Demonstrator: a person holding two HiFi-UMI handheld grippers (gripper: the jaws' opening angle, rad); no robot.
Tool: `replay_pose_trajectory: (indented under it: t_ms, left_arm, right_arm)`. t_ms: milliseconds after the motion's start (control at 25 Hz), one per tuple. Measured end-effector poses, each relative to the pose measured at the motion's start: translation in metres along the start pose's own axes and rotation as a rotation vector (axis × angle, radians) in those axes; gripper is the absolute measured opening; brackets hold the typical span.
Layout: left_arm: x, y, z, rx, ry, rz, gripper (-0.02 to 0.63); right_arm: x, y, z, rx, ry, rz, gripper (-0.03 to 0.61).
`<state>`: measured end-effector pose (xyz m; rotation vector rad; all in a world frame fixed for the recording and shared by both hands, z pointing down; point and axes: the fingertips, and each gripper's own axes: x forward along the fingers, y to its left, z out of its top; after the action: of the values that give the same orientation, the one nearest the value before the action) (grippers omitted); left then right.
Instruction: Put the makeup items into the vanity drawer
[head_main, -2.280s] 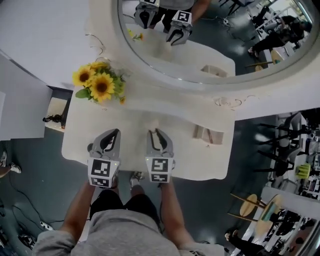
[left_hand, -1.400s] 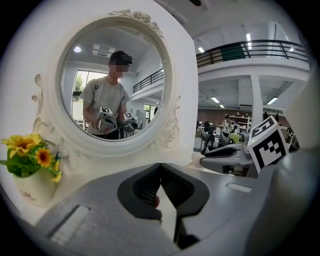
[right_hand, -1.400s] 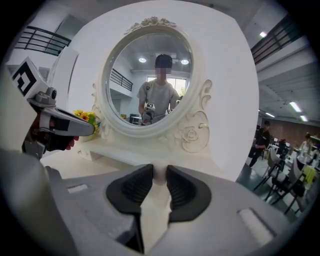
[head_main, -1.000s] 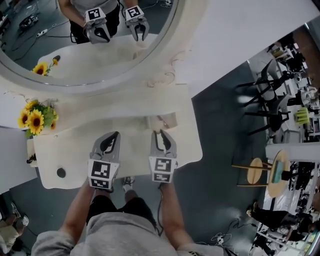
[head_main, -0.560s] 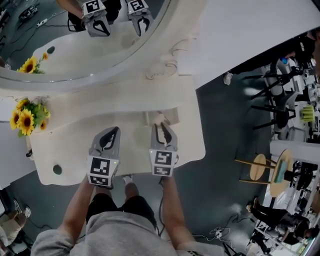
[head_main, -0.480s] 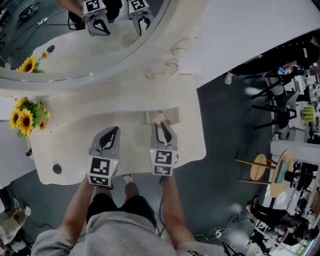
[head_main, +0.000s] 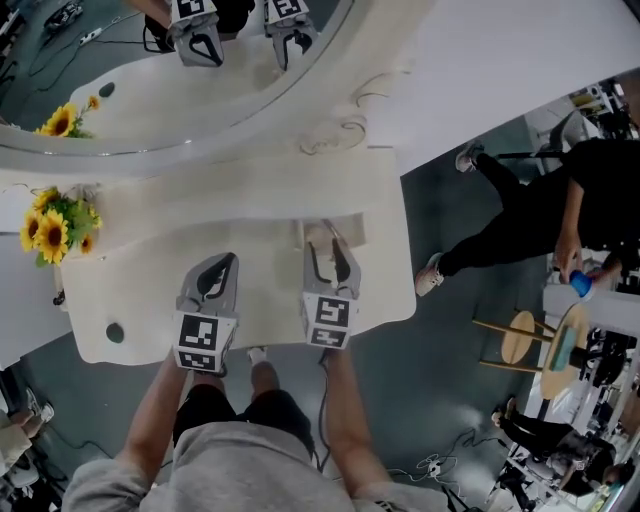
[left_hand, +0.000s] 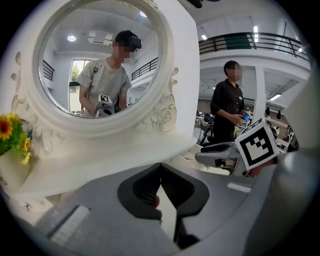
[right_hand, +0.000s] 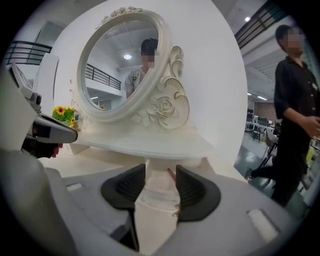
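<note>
Held the right hand-held gripper (right_hand: 160, 174) with jaws spread, just opened, either side of the small white drawer (right_hand: 156, 200) at the back of the bench (head_main: 150, 300) (slim reddish item (right_hand: 171, 174) inside, kind unclear). Hovered the left hand-held gripper (left_hand: 160, 167), closed tip to tip, over the same bench, beside the right one, with sunflowers (head_main: 48, 232) off to its left under the oval mirror (head_main: 150, 90).

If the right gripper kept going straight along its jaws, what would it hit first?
Most likely the small open drawer on the vanity top. It already sits between the jaws of the right gripper, which have just been opening and do not grip it. Depth beyond it is unclear.
</note>
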<state>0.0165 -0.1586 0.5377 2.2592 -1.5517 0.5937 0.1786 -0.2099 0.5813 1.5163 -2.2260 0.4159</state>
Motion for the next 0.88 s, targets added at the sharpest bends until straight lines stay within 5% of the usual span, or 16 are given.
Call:
replay_pose_trajectory:
  t_ms: [880]
  left_arm:
    - [-0.047, -0.006, 0.047, 0.024, -0.131, 0.044, 0.011]
  right_arm:
    - [-0.053, 0.020, 0.047, -0.054, -0.087, 0.036, 0.192]
